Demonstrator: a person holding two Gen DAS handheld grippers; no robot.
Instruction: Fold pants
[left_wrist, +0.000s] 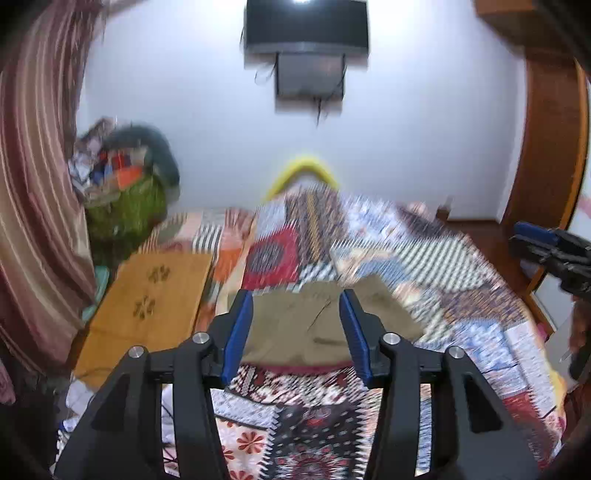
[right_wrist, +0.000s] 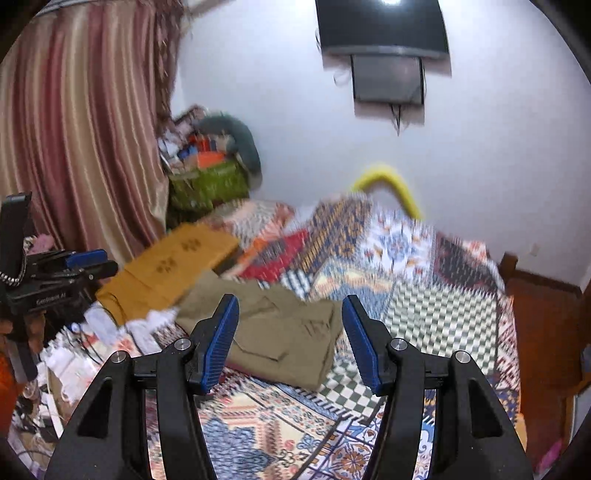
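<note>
Olive-khaki pants (left_wrist: 314, 321) lie folded into a compact rectangle on the patterned bedspread (left_wrist: 461, 280). In the right wrist view the same folded pants (right_wrist: 280, 332) lie flat on the bedspread (right_wrist: 424, 302). My left gripper (left_wrist: 295, 299) hangs above the bed, its blue pads apart with nothing between them; the pants lie below and beyond. My right gripper (right_wrist: 290, 304) is likewise raised and open, holding nothing. Each view catches the other gripper at its edge: the right gripper (left_wrist: 550, 251) and the left gripper (right_wrist: 70, 269).
A mustard-yellow folded cloth (left_wrist: 147, 306) lies at the bed's left side. A striped curtain (left_wrist: 37, 184) hangs on the left, next to a heaped green basket (left_wrist: 125, 199). A TV (left_wrist: 306, 26) is mounted on the white wall. A yellow curved bar (left_wrist: 303, 170) rises behind the bed. A wooden door (left_wrist: 546, 129) stands right.
</note>
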